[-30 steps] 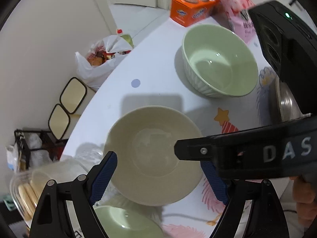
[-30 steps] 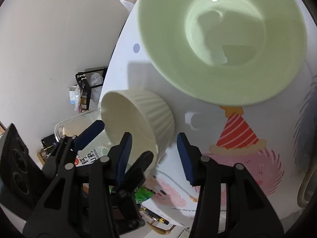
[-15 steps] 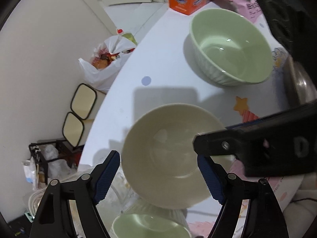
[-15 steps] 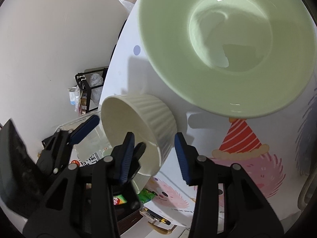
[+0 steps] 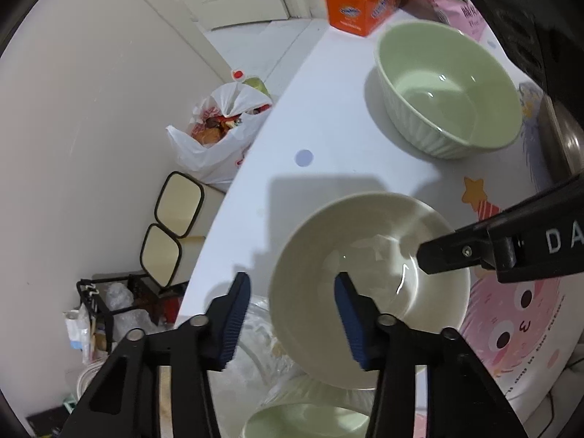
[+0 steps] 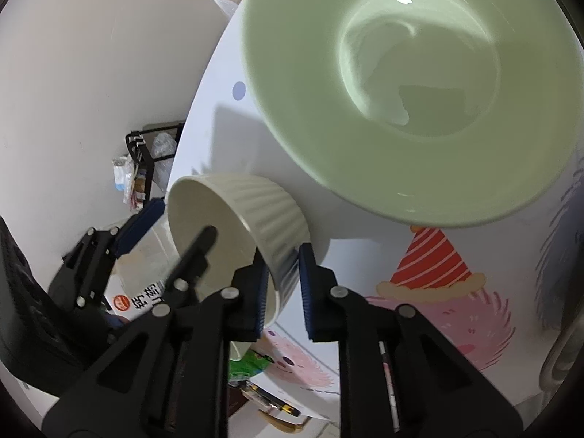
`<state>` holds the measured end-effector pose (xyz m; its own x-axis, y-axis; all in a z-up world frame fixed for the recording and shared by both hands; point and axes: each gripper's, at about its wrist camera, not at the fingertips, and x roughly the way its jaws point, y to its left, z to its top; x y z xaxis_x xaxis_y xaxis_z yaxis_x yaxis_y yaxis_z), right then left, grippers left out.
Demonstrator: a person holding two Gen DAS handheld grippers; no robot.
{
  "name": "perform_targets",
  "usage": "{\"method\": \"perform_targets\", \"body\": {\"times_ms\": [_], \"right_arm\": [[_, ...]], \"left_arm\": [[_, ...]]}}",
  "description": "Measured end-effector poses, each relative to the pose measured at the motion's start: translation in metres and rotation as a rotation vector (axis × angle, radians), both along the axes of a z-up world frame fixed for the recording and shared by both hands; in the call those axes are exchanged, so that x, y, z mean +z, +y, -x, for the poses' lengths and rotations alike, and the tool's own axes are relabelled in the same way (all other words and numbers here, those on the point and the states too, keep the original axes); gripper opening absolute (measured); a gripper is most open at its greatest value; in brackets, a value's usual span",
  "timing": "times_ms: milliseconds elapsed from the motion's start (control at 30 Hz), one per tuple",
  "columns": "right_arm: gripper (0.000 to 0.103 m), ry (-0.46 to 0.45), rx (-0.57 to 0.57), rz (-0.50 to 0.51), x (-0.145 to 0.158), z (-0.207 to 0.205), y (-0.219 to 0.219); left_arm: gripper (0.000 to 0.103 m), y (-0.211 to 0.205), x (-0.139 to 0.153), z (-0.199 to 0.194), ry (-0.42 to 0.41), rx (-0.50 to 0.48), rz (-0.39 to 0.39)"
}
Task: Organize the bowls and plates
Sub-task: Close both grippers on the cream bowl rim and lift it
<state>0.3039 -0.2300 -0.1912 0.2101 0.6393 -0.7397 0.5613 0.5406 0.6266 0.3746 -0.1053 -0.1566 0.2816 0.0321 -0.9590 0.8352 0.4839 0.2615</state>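
The right gripper is closing its blue-padded jaws on the wall of the small cream ribbed ceramic bowl, one pad inside the rim and one against the ribbed outside – the pads look pressed onto it. That bowl is tipped on its side near the left edge of the white table with cartoon prints, its mouth turned toward the left gripper. The left gripper is closing too, but its pads are apart and press on nothing I can make out; the bowl's near rim lies between them, untouched.

As I judge it, little of the organizing is done: the large pale green ribbed bowl sits alone further up the table, a second green bowl shows at the near edge beneath the cream one, and nothing looks stacked yet.

The left hand points steeply down over the table's edge – the right slants down more gently from the side
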Motion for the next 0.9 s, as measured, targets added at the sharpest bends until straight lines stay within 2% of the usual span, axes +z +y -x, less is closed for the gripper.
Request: {"method": "perform_targets", "body": {"times_ms": [100, 233, 467, 500, 767, 900], "right_arm": [[0.017, 0.004, 0.025, 0.019, 0.002, 0.0, -0.001], [0.016, 0.011, 0.041, 0.044, 0.004, -0.002, 0.002], [0.015, 0.04, 0.043, 0.068, 0.007, -0.01, 0.01], [0.015, 0.042, 0.037, 0.066, 0.006, -0.017, 0.02], [0.015, 0.055, 0.015, 0.032, 0.001, -0.015, 0.013], [0.016, 0.051, 0.0, 0.015, 0.0, -0.011, 0.01]], "left_arm": [[0.035, 0.003, 0.003, -0.004, 0.006, 0.014, 0.02], [0.034, 0.004, 0.003, -0.002, 0.003, 0.001, 0.022], [0.022, 0.008, 0.008, -0.005, 0.036, -0.004, 0.047], [0.022, 0.007, 0.008, -0.004, 0.039, -0.013, 0.042], [0.022, 0.012, 0.016, -0.012, 0.12, -0.013, 0.099], [0.031, 0.005, 0.01, -0.01, 0.105, -0.036, 0.038]]}}
